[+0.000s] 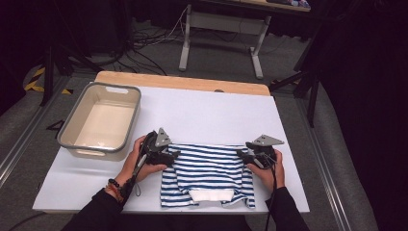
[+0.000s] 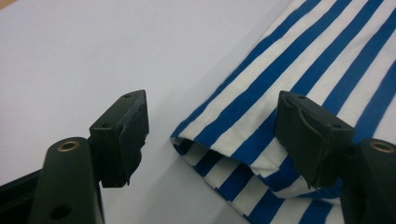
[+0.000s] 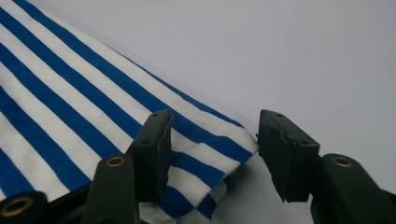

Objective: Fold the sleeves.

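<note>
My left gripper (image 1: 169, 155) is at the 9 o'clock edge of the folded blue-and-white striped shirt (image 1: 208, 171), and my right gripper (image 1: 244, 155) is at its 3 o'clock edge; both point inward at the upper corners of the fold. The shirt lies flat on the white table sheet (image 1: 202, 115), near the 6 o'clock side of the table, with its white ribbed hem (image 1: 211, 195) turned toward me.

In the left gripper view my fingers (image 2: 122, 135) are spread; the folded corner of the shirt (image 2: 280, 93) sits between them, one jaw over the cloth and the other over the bare sheet (image 2: 93, 56); the pads do not press it.

In the right gripper view my fingers (image 3: 152, 154) are also spread around the other corner of the shirt (image 3: 93, 107); one jaw stands over the stripes, the other is just beside the tip of the corner, apart from it.

A grey plastic tub (image 1: 120, 94) stands at 10 o'clock from the shirt, well apart from it.
</note>
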A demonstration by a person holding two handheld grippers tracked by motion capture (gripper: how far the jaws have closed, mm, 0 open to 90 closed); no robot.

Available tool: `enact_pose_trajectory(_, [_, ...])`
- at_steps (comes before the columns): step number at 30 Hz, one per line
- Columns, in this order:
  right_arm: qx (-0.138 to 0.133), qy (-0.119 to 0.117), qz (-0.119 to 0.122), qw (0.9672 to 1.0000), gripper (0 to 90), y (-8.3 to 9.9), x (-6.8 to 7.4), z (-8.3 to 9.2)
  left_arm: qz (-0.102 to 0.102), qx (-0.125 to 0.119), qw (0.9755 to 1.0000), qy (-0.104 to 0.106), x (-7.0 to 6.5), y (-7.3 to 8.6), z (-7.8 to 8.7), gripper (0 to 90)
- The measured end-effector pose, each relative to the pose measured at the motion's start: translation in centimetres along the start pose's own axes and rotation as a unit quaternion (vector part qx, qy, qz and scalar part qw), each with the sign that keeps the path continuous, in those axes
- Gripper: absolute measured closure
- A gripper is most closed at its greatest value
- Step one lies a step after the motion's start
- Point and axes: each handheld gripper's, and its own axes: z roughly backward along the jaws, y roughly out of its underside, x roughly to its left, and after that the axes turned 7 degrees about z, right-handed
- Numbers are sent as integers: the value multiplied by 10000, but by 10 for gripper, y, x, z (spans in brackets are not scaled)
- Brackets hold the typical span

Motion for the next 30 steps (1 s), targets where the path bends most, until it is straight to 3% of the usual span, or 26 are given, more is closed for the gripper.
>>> enact_pose_trajectory(6, [81, 17, 25, 10000, 434, 5, 1, -2, -35, 187, 9998, -60, -1, 4, -5, 250])
enact_pose_trajectory(16, [106, -81, 34, 9999, 399, 12, 3, 6, 126, 339, 9992, 159, -2, 10, -1, 236])
enact_pose_trajectory(20, [134, -112, -5, 9998, 372, 13, 1, 8, 99, 392, 9990, 182, -3, 10, 2, 236])
enact_pose_trajectory(25, [180, -131, -66, 9997, 333, 12, -2, 9, 29, 299, 9994, 199, -4, 9, 3, 200])
enact_pose_trajectory(26, [170, -90, -54, 9998, 331, 11, -3, 10, 53, 188, 9995, 235, -2, 8, 4, 200])
enact_pose_trajectory(30, [-233, -3, -281, 9993, 339, 6, -11, 14, 208, -152, 9995, 177, 2, 2, 8, 196])
